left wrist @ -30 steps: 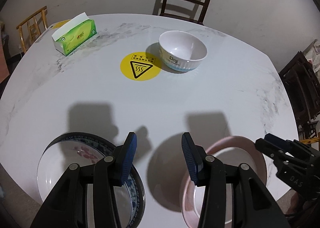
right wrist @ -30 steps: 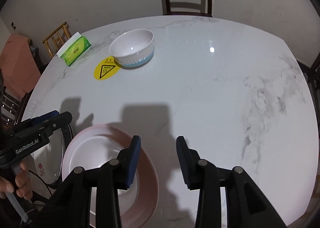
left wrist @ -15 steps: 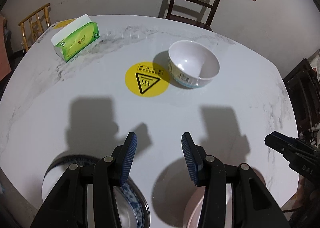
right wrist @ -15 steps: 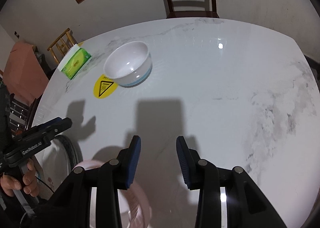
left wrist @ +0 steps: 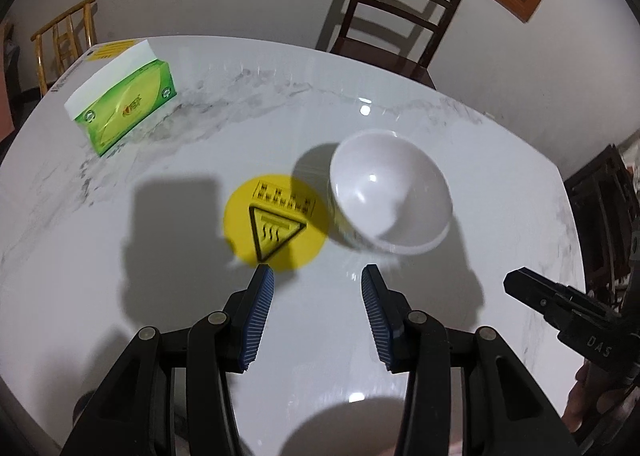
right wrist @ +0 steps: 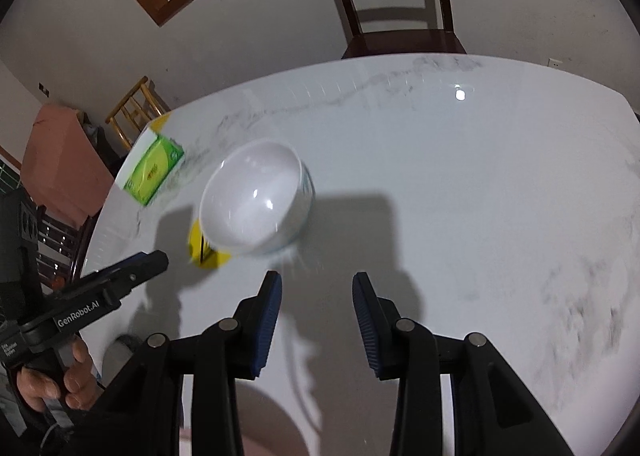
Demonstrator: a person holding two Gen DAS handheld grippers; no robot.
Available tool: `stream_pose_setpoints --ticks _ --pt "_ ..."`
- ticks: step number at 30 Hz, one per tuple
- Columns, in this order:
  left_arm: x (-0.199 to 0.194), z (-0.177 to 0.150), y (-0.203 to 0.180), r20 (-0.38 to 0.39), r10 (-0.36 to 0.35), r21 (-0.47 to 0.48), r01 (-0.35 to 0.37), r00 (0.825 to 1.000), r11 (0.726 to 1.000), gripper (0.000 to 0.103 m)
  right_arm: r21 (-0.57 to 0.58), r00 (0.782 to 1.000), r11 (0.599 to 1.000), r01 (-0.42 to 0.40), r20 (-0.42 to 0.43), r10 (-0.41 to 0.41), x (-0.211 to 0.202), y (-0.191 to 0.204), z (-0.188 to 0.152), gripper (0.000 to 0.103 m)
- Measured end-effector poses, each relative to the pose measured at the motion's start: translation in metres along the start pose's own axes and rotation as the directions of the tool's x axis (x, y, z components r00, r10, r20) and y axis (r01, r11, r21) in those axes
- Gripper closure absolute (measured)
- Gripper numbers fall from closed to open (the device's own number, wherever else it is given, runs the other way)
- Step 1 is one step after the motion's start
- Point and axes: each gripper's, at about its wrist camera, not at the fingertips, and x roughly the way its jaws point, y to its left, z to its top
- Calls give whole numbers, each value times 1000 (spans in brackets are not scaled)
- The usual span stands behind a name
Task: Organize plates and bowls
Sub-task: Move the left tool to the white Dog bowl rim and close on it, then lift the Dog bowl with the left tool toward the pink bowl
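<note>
My left gripper [left wrist: 316, 284] and my right gripper [right wrist: 316, 290] both have their jaws apart, holding nothing. The white bowl [left wrist: 390, 191] sits far ahead on the table [left wrist: 500, 175], beside the yellow sticker [left wrist: 276, 221]. It lies right of my left gripper and left of my right one.

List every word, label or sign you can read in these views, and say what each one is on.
"GenRobot.AI": side of the left gripper, in the right wrist view.
"DAS": body of the right gripper, in the left wrist view.
Heat-warning triangle with wavy lines: yellow sticker; the text above it is blurred.
Tissue box: logo unreadable.
Bowl: side print unreadable.
</note>
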Motion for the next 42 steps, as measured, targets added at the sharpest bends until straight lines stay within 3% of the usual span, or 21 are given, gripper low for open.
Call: stream_pose_setpoints --ticks 8,14,21,25,30,42 --pt "28 35 4 6 6 -48 -6 1000 999 64 -12 1000 1000 13 0 -13 30 11 41 66" --pt "53 46 4 -27 -6 -60 4 1000 998 67 -26 999 999 30 -34 -31 59 18 53 66" --pt "72 50 0 -45 -16 -44 14 999 999 69 -18 997 999 38 -72 -39 87 21 52 66" --pt "82 50 -3 -62 -18 -23 16 998 1000 80 -28 996 999 32 -88 -34 95 25 50 76" --pt "85 46 -8 -72 -38 -11 38 997 999 90 -25 996 999 28 -86 -30 95 24 45 80" --pt "71 22 -14 -104 -40 6 41 994 999 91 -6 993 1000 26 -115 -27 75 18 19 83"
